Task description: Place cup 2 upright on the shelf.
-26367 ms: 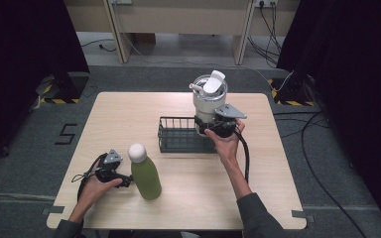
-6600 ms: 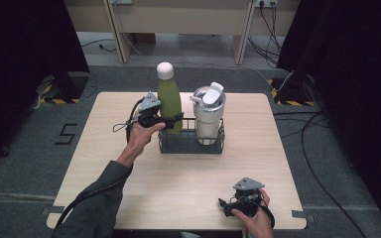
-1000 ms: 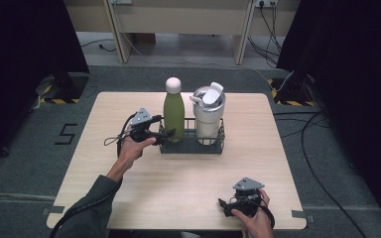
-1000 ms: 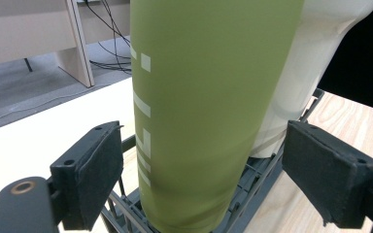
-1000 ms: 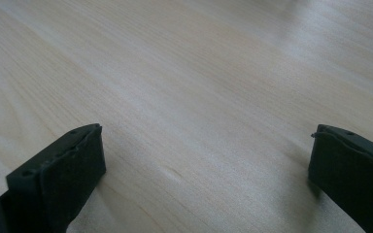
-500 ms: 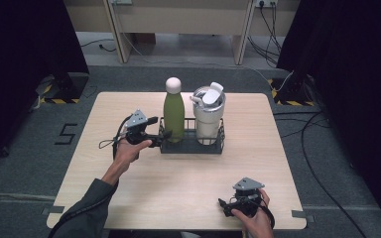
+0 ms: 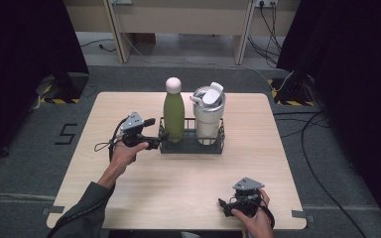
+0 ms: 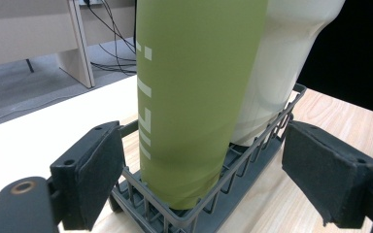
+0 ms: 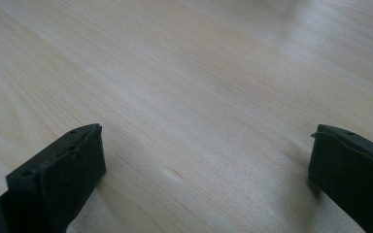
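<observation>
A green bottle (image 7: 173, 111) with a white cap stands upright in the left half of a dark wire rack (image 7: 191, 147). A cream tumbler (image 7: 208, 116) with a lid stands in the right half. My left gripper (image 7: 156, 132) hovers just left of the rack, pointing at it, open and holding nothing. In the left gripper view the green bottle (image 8: 194, 97) rises ahead of my left gripper (image 8: 204, 189) with the tumbler (image 8: 281, 63) behind it, both inside the rack (image 8: 252, 160). My right gripper (image 7: 224, 205) rests open on the table near its front edge, my right gripper (image 9: 204, 174) over bare wood.
The wooden table (image 7: 129, 198) stands on grey carpet. Desk legs and cables (image 7: 273, 20) lie beyond its far edge, and dark curtains hang on both sides. Light wood (image 9: 184, 73) spreads ahead of the right jaws.
Earlier the left gripper carried the green bottle and lowered it into the rack beside the tumbler. Over the last second it has drawn back a little to the left. The right gripper stayed put.
</observation>
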